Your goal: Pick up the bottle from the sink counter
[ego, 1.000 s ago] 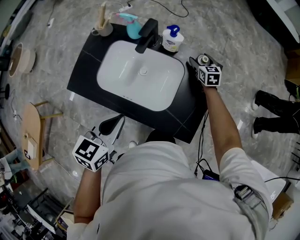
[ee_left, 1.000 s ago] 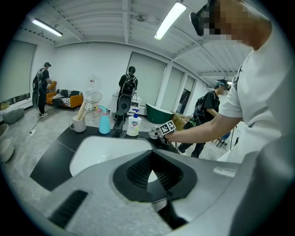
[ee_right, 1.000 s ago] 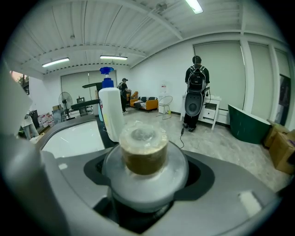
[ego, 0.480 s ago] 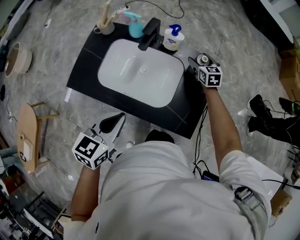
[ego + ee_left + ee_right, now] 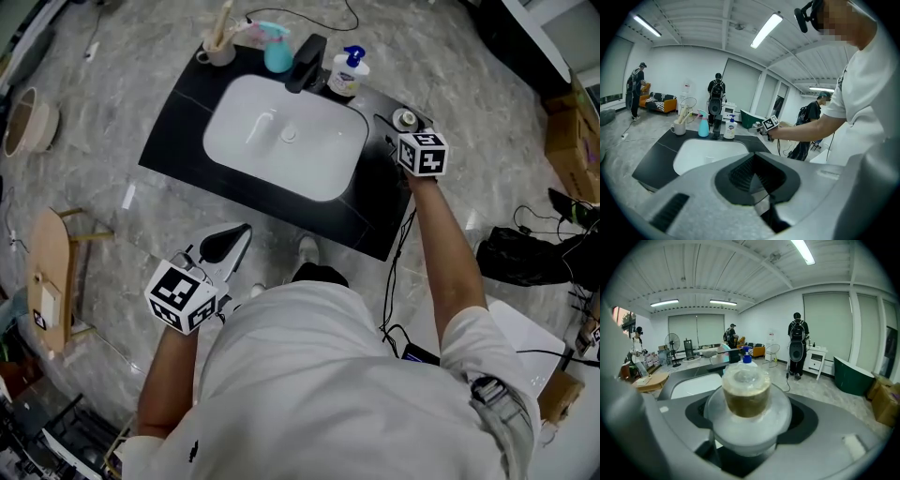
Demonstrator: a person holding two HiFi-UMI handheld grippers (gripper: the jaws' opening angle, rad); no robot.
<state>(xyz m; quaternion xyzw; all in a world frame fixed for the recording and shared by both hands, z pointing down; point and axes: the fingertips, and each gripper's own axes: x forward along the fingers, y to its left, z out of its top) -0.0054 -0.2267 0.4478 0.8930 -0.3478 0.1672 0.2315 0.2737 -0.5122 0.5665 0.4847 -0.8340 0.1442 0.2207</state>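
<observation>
My right gripper [image 5: 403, 129] is shut on a small clear bottle [image 5: 405, 119] with a brownish cap, held over the right end of the black sink counter [image 5: 183, 117]. In the right gripper view the bottle [image 5: 746, 392] stands upright between the jaws and fills the middle of the picture. My left gripper [image 5: 225, 246] hangs in front of the counter, off its near edge, with its black jaws together and nothing in them. The left gripper view shows the pads meeting [image 5: 757, 171] and, further off, the right gripper [image 5: 769, 125] over the counter.
A white basin [image 5: 281, 141] is set in the counter. Along the back stand a black faucet [image 5: 307, 64], a white pump bottle [image 5: 345, 73], a teal spray bottle [image 5: 277, 52] and a cup of brushes [image 5: 221, 47]. A wooden stool [image 5: 52, 272] is at left, a black bag [image 5: 520, 253] at right.
The right gripper has risen with the bottle in it, away from the counter's right end. The left gripper has shifted a little in front of the counter.
</observation>
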